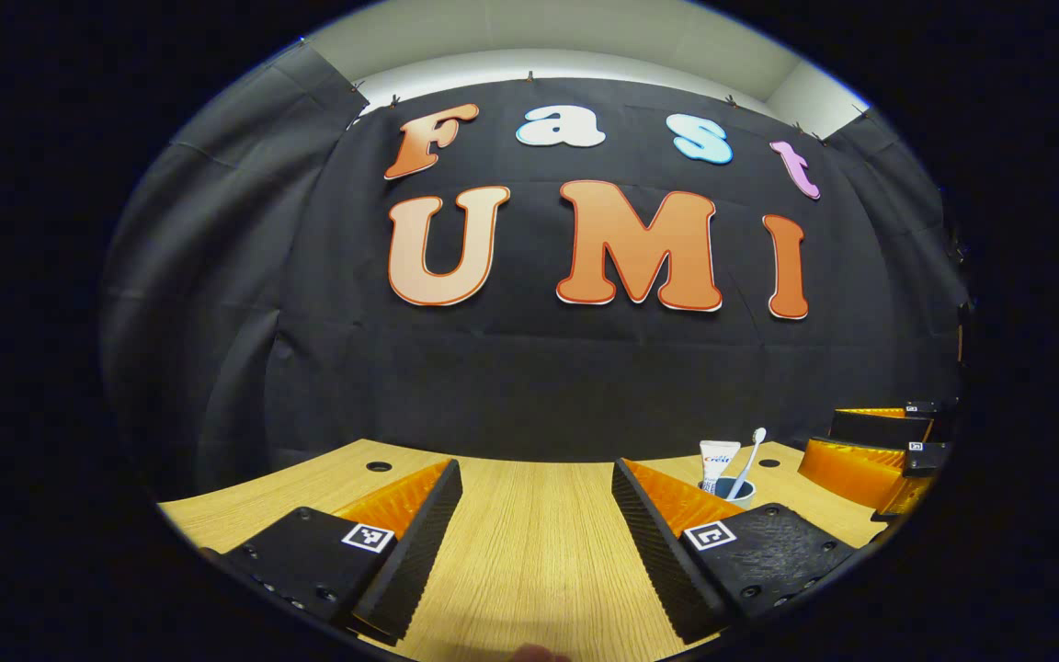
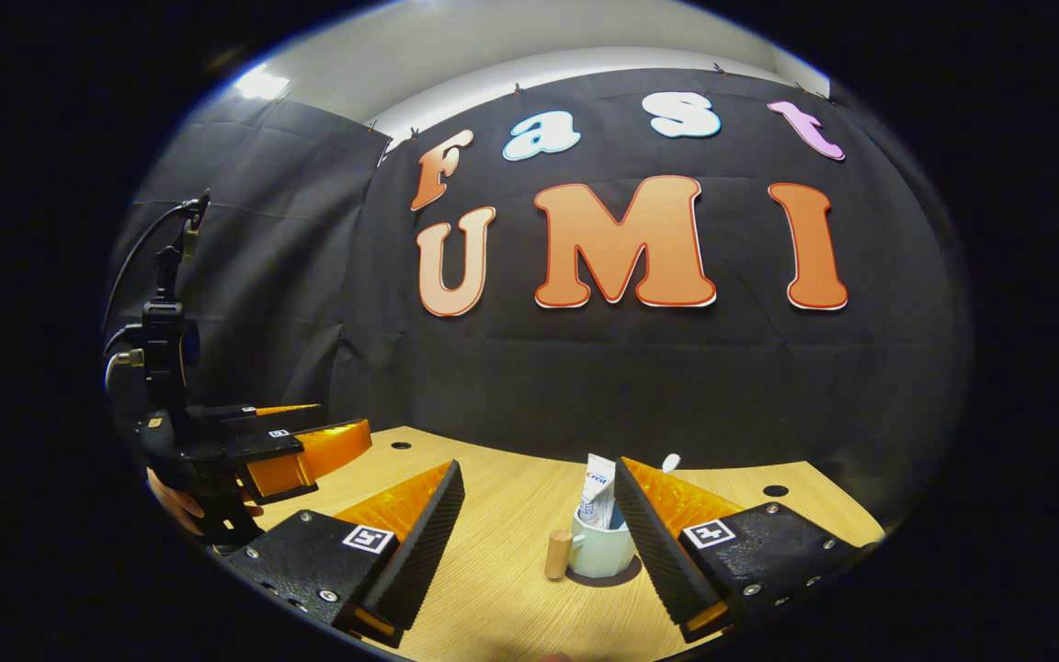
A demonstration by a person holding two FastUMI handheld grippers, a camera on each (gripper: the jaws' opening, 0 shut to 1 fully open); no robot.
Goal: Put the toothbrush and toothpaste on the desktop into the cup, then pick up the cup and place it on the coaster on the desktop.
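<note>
In the right gripper view a pale green cup point(image 2: 596, 550) with a wooden handle point(image 2: 557, 554) stands on the wooden desk point(image 2: 511, 588). It sits just inside my right gripper's point(image 2: 539, 467) right finger. The toothpaste tube point(image 2: 597, 492) stands upright in the cup, and the toothbrush head point(image 2: 670, 462) peeks over that finger. A dark edge rings the cup's base; I cannot tell whether it is the coaster or a shadow. My right gripper is open and touches nothing. In the left gripper view the cup point(image 1: 739, 492), toothpaste point(image 1: 719, 457) and toothbrush point(image 1: 750, 455) stand far right, beyond my open, empty left gripper point(image 1: 537, 469).
The left gripper point(image 2: 344, 418), held by a hand point(image 2: 176, 506) and trailing a cable, hovers at the desk's left in the right gripper view. The right gripper point(image 1: 822, 432) shows at the far right of the left gripper view. Round holes point(image 1: 379, 466) point(image 2: 776, 491) mark the desk's back corners.
</note>
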